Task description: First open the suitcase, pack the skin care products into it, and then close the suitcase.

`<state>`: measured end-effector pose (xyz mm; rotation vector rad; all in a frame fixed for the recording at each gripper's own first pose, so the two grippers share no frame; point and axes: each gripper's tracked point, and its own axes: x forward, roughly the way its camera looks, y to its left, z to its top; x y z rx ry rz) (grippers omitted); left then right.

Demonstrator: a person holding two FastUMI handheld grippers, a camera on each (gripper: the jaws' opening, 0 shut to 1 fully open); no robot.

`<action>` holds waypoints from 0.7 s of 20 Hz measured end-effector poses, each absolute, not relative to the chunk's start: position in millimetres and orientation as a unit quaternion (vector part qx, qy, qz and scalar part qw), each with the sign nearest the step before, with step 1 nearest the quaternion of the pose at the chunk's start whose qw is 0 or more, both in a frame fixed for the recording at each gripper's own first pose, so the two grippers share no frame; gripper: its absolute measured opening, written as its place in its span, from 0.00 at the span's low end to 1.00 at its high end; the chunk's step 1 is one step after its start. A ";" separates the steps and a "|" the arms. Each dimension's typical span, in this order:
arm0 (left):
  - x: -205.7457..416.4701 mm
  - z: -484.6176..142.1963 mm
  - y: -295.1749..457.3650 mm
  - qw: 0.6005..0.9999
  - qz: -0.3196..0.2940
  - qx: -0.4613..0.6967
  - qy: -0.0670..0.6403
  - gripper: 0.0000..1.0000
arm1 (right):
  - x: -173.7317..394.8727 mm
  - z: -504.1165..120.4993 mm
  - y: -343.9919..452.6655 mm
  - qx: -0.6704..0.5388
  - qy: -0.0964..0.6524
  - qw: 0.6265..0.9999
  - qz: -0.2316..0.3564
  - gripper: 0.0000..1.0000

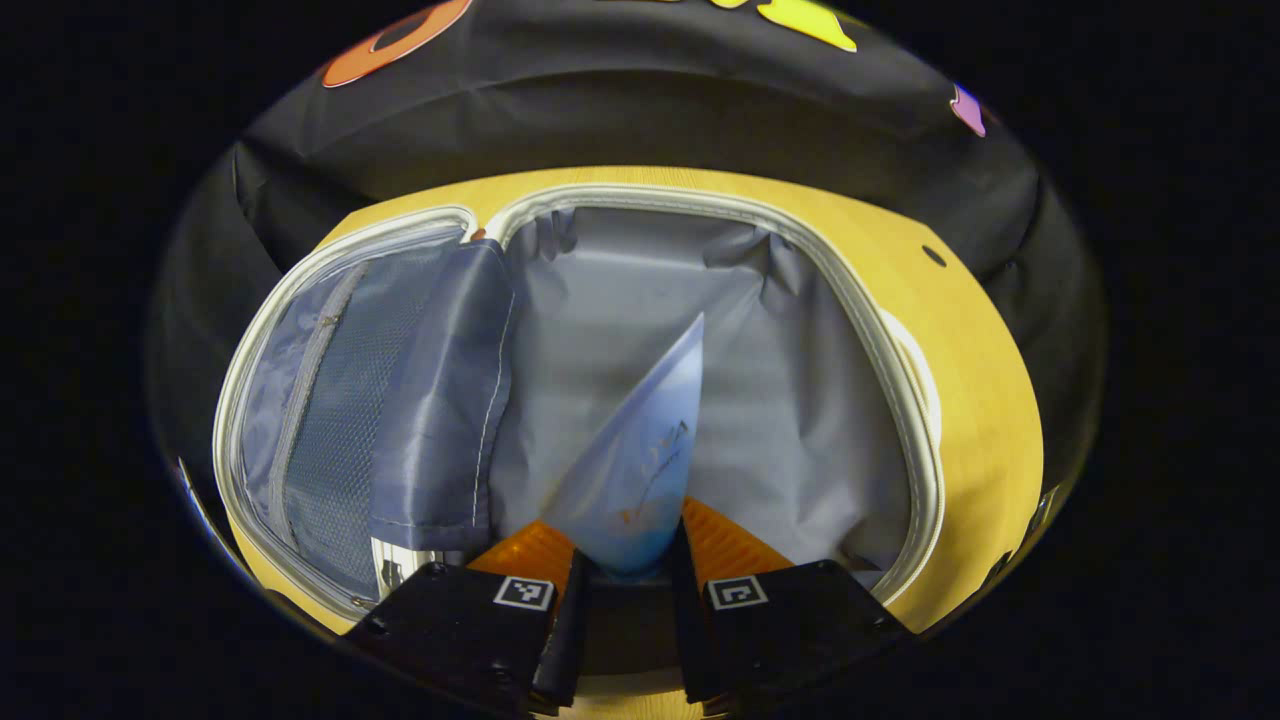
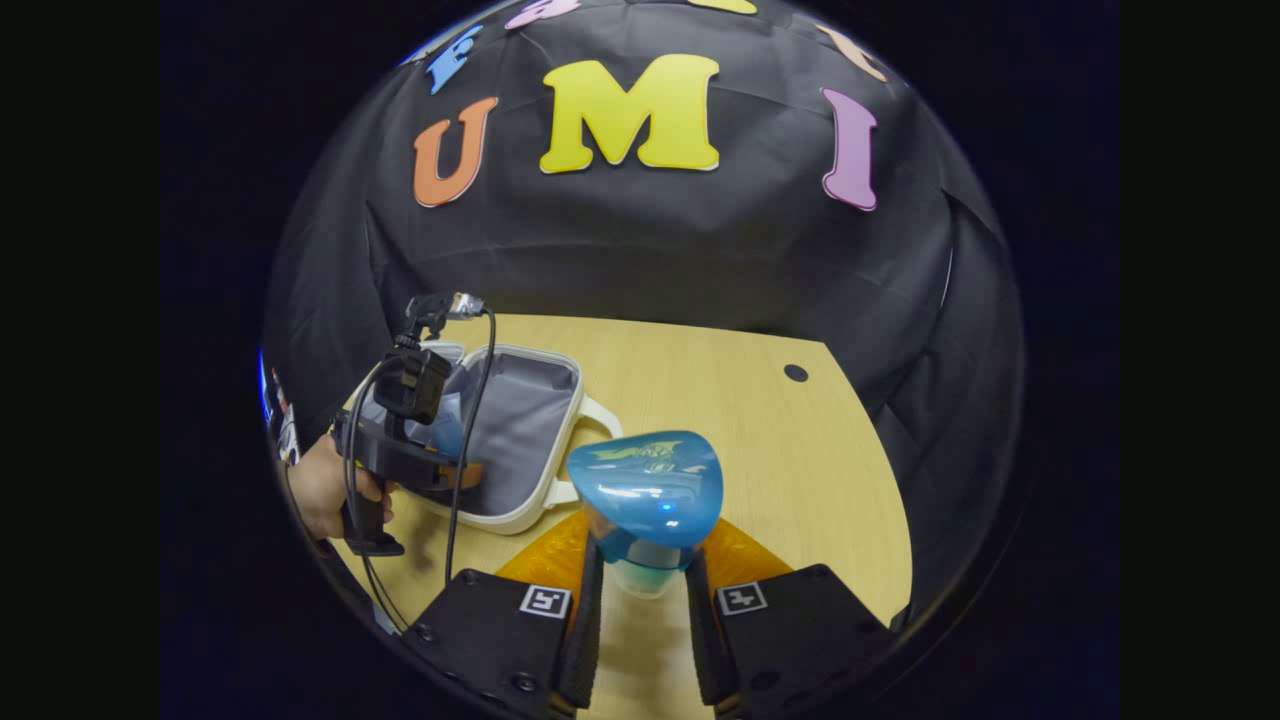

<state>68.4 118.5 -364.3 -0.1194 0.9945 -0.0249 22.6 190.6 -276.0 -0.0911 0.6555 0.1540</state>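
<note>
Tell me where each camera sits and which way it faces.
Left gripper view: rides on the left tool, looking down into the open suitcase; its fingers clamp a pouch.
Right gripper view: rides on the right tool, facing across the table to the wall; its fingers clamp a bottle.
Shared: suitcase, table.
</note>
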 end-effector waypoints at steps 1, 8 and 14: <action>70.2 -362.9 118.3 0.873 -0.011 -0.056 0.484 0.41 | 24.3 -275.2 190.6 -0.050 0.320 0.943 0.074 0.36; 72.4 -364.3 118.6 0.858 0.002 -0.069 0.509 0.42 | 28.4 -271.8 196.4 -0.070 0.322 0.940 0.085 0.36; 75.9 -364.2 116.9 0.849 0.004 -0.064 0.524 0.53 | 26.2 -272.2 200.5 -0.069 0.324 0.939 0.089 0.36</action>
